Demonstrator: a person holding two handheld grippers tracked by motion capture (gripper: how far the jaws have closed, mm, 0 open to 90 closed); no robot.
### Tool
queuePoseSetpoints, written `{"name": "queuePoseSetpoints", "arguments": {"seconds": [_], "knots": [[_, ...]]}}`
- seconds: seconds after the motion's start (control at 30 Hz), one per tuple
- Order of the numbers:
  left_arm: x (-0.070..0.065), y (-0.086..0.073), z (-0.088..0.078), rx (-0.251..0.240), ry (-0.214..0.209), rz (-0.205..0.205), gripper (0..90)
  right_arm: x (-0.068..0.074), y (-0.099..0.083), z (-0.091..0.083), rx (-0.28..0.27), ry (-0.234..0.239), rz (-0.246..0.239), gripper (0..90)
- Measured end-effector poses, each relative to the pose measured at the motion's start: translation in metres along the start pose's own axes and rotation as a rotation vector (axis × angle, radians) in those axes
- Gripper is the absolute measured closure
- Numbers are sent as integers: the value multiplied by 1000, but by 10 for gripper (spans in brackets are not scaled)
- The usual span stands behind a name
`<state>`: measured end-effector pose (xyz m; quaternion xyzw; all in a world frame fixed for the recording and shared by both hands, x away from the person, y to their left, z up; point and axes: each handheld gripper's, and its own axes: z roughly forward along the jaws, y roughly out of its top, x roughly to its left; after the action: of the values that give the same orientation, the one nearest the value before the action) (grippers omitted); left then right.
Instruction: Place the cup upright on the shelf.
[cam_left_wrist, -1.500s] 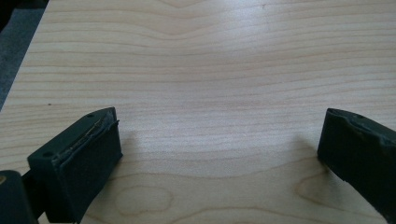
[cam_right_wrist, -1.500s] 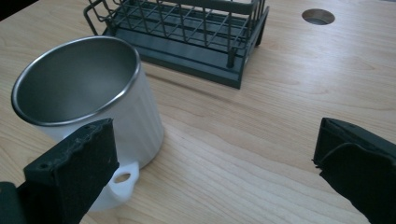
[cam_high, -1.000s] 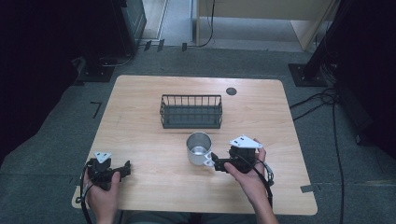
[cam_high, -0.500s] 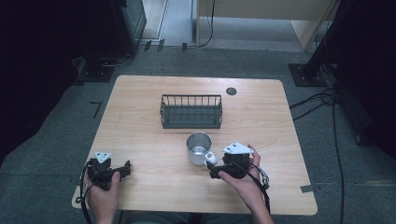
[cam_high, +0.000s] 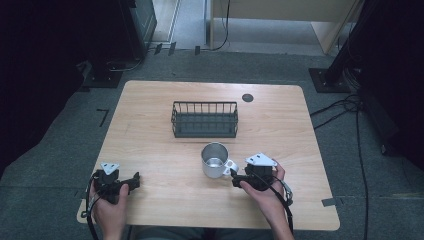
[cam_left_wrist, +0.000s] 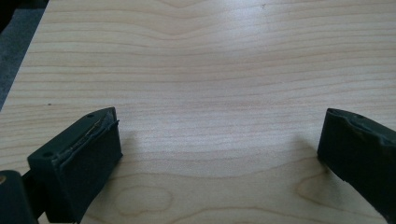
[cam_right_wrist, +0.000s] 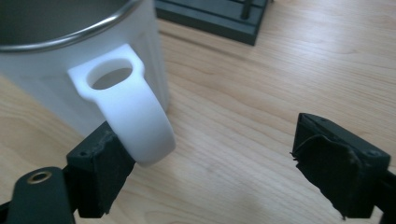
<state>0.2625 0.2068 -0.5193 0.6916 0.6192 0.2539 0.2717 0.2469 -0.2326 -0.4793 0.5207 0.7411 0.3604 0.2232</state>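
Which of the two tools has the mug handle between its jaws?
The right tool: the white mug handle sits between its open jaws, against one pad, not gripped. The left tool has bare table between its jaws.

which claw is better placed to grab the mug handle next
Right. The right claw is at the mug, its jaws open either side of the white handle and just closing. The left claw sits open over bare table, far from the mug.
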Motion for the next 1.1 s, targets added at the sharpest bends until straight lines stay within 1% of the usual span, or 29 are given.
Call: {"name": "queuePoseSetpoints", "arguments": {"seconds": [0.03, 0.07, 0.23, 0.33, 0.4, 0.5, 0.57, 0.63, 0.67, 0.7, 0.73, 0.77, 0.83, 0.9, 0.93, 1.1], "knots": [[0, 0, 0, 0, 0, 0, 0, -4, 0, 1, -10, -9, 11, 193], [0, 0, 0, 0, 0, 0, 0, -5, 0, 1, -14, -8, 12, 223], [0, 0, 0, 0, 0, 0, 0, -7, 0, 4, -38, -5, -4, 383], [0, 0, 0, 0, 0, 1, 0, -6, 1, 8, -54, -8, 1, 439], [0, 0, 0, 0, 0, 1, 0, -3, 0, 11, -64, -8, -5, 477], [0, 0, 0, 0, 0, 0, 0, 1, 0, 18, -73, -13, -7, 490], [0, 0, 0, 0, 0, 0, 0, 2, 0, 21, -90, -22, 3, 549], [0, 0, 0, 0, 0, 0, 0, 3, 1, 22, -106, -24, 18, 589], [0, 0, 0, 0, 0, -1, 0, 3, 1, 22, -113, -27, 19, 632], [0, 0, 0, 0, 0, -1, 0, 3, 1, 22, -113, -27, 19, 632], [0, 0, 0, 0, 0, -1, 0, 5, 1, 23, -130, -23, 28, 691], [0, 0, 0, 0, 0, 0, 0, 6, 0, 23, -142, -23, 29, 716], [0, 0, 0, 0, 0, -1, 0, 8, 0, 24, -166, -45, 26, 732], [0, 0, 0, 0, -1, -1, 0, 9, 0, 24, -176, -50, 24, 739], [0, 0, 0, 0, 0, 0, 0, 10, 1, 23, -200, -66, 13, 747], [0, 0, 0, 0, 0, -1, 0, 8, 4, 19, -243, -86, 5, 784]]}}
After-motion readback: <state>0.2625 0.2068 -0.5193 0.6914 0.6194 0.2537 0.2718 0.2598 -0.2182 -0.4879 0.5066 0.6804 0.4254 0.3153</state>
